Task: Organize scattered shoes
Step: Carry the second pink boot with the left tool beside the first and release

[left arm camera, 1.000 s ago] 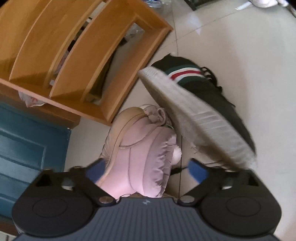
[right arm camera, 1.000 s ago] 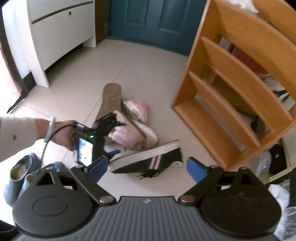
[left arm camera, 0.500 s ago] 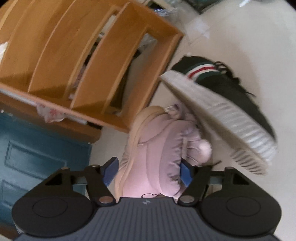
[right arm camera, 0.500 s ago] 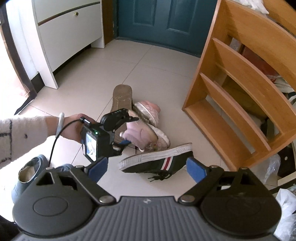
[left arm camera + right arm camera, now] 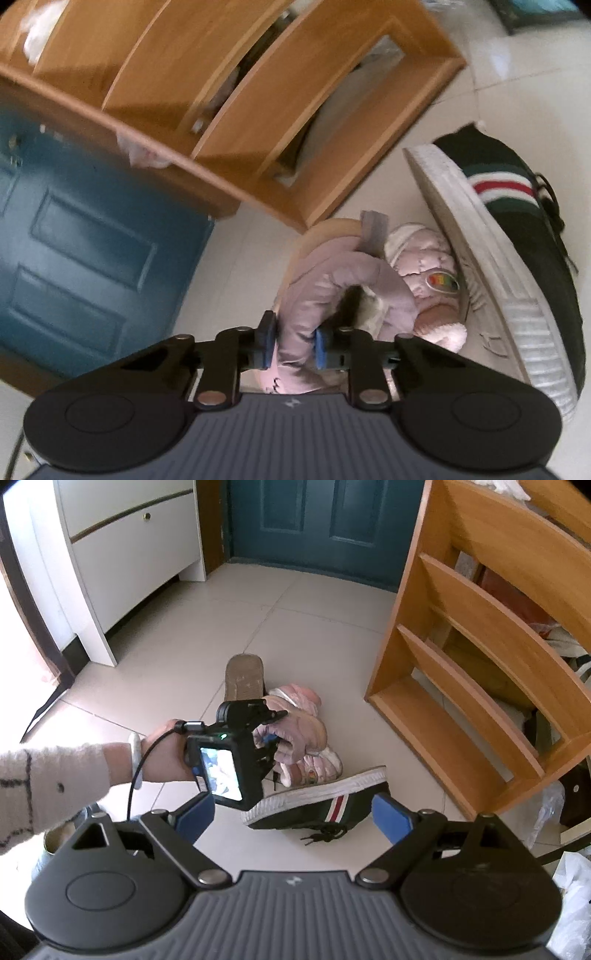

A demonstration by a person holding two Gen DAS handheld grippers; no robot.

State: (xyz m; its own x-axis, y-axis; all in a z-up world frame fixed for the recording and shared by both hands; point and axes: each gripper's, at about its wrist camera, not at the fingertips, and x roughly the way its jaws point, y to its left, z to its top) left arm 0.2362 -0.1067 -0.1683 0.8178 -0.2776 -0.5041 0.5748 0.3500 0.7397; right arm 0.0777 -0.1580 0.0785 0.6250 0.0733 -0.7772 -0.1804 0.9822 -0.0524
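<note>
So right up close in my left wrist view, the left gripper [image 5: 291, 345] has just been closing, and now its blue pads [image 5: 319, 350] are clamped on the collar of the pink boot [image 5: 332, 295], with the padded fabric squeezed between them. From the right wrist view I can see the same thing from the outside: the left gripper [image 5: 271, 738] pinching that pink boot [image 5: 299, 734], with the person's left hand [image 5: 166, 753] and a pale knit sleeve [image 5: 51, 775] behind it.

The right gripper [image 5: 293, 816] is hanging over the floor with its jaws spread wide and nothing between them (the black sneaker shows in the gap, but it's down on the tiles, not touching the pads).

Just past the held boot there's a second pink boot [image 5: 432, 280] with a little rainbow patch, touching the first one. The black sneaker [image 5: 517, 258] with the white sole and red and green stripes lies on its side against that pair. In the right view a tan sole [image 5: 243, 679] lies sole up just behind the pink ones.

Further out, the wooden shoe rack [image 5: 480, 646] stands to the right on the tiled floor [image 5: 295, 627], near the shoes but apart from them. Behind everything is a teal door [image 5: 321, 517], and a white cabinet [image 5: 129, 546] off to the left.
</note>
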